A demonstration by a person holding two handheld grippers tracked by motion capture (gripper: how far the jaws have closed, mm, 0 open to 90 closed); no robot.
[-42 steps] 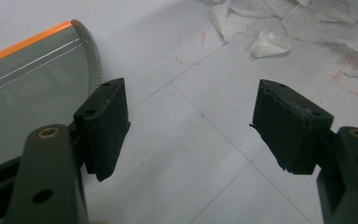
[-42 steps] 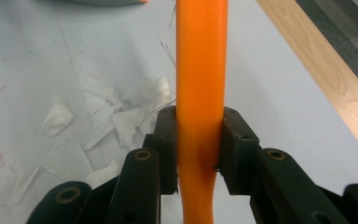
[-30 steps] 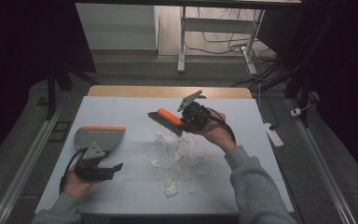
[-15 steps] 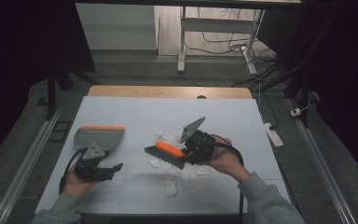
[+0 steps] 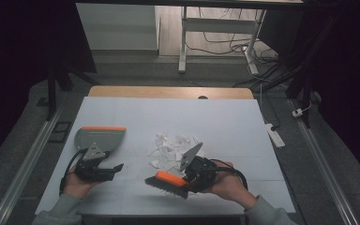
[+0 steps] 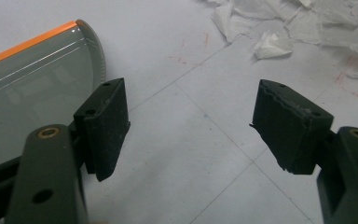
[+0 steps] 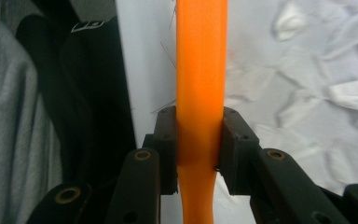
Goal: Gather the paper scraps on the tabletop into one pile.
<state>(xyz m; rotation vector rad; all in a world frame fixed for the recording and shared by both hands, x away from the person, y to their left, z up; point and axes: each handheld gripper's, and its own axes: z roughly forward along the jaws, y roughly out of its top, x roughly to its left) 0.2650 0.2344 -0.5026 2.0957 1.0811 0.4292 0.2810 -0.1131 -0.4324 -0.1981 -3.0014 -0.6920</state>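
A brush (image 5: 166, 182) with an orange handle (image 7: 200, 56) and dark bristles hangs low over the white table (image 5: 225, 122), just on the near side of a pile of torn white paper scraps (image 5: 173, 147). My right gripper (image 5: 193, 176) is shut on that handle, with both pads (image 7: 235, 144) pressed against it. A grey dustpan (image 5: 101, 137) with an orange lip lies at the left of the table. Just behind it my left gripper (image 5: 114, 168) rests open, with bare table between its jaws. The dustpan (image 6: 28, 88) lies beside its left jaw, and scraps (image 6: 272, 44) lie farther off.
The table's near edge runs close under the brush, and a person's grey sleeve (image 7: 4, 116) is beside it. A white power strip (image 5: 275, 136) lies on the floor to the right. A desk frame with cables (image 5: 215, 42) stands behind the table.
My right gripper has carried the brush from the far side of the paper pile across it to the near side, lower and closer to the person. The left gripper and dustpan stayed put.
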